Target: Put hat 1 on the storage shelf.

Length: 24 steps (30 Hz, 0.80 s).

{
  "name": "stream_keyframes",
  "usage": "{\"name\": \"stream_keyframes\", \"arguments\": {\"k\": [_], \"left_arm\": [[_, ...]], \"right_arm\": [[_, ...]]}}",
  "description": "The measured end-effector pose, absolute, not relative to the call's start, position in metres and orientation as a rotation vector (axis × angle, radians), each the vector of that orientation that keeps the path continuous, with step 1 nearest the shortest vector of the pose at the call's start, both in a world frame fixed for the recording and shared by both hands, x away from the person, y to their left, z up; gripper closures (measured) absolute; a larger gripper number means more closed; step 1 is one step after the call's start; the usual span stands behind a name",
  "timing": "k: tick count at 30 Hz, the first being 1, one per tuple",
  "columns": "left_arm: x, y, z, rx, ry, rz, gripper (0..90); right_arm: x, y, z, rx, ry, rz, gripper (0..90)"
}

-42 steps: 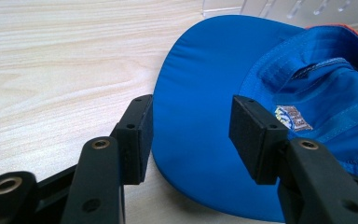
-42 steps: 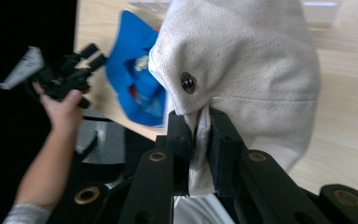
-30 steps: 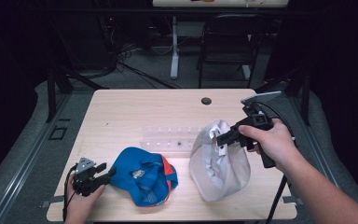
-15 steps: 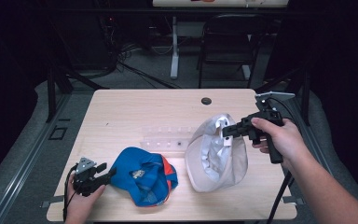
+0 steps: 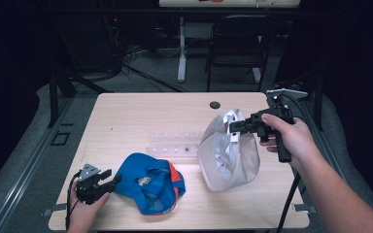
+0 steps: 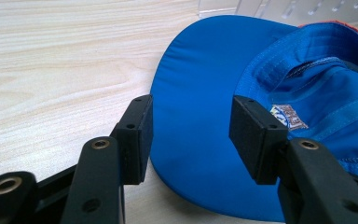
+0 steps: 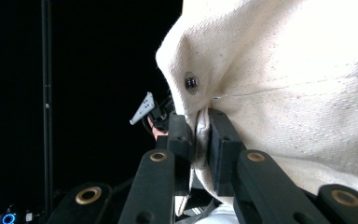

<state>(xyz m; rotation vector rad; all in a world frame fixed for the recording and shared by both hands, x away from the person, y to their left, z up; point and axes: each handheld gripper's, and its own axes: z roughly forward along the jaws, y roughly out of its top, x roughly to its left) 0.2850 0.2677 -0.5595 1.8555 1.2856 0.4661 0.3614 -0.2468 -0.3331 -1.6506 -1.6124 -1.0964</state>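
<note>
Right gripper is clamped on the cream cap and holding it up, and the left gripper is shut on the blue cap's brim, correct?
Not quite. The left gripper is open: in the left gripper view its jaws stand apart over the blue cap's brim without pressing it. The rest holds: the right gripper is clamped on the cream cap, holding it up.

Light wood table w/ a small dark round hole near its far edge & a clear plastic strip lying mid-top. Rest of the room is dark. Grey floor beyond, black cables snaking across it. A black folding chair stands behind the table, next to a white post of another desk. Dark stand leg at far left; metal rail runs along the floor there.
</note>
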Motion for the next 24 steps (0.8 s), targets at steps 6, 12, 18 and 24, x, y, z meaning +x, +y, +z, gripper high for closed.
{"name": "stream_keyframes", "arguments": {"k": [6, 12, 18, 24], "left_arm": [[0.285, 0.267, -0.559, 1.859, 1.288, 0.469, 50.0], [0.285, 0.267, -0.559, 1.871, 1.29, 0.459, 50.0], [0.285, 0.268, -0.56, 1.859, 1.285, 0.459, 50.0], [0.285, 0.268, -0.56, 1.867, 1.282, 0.447, 50.0]], "right_arm": [[0.365, -0.246, -0.322, -1.63, -1.586, -1.166, 81.2], [0.374, -0.238, -0.315, -1.602, -1.539, -1.238, 81.1], [0.39, -0.221, -0.31, -1.611, -1.518, -1.275, 81.1], [0.405, -0.206, -0.305, -1.629, -1.51, -1.285, 81.1]]}}
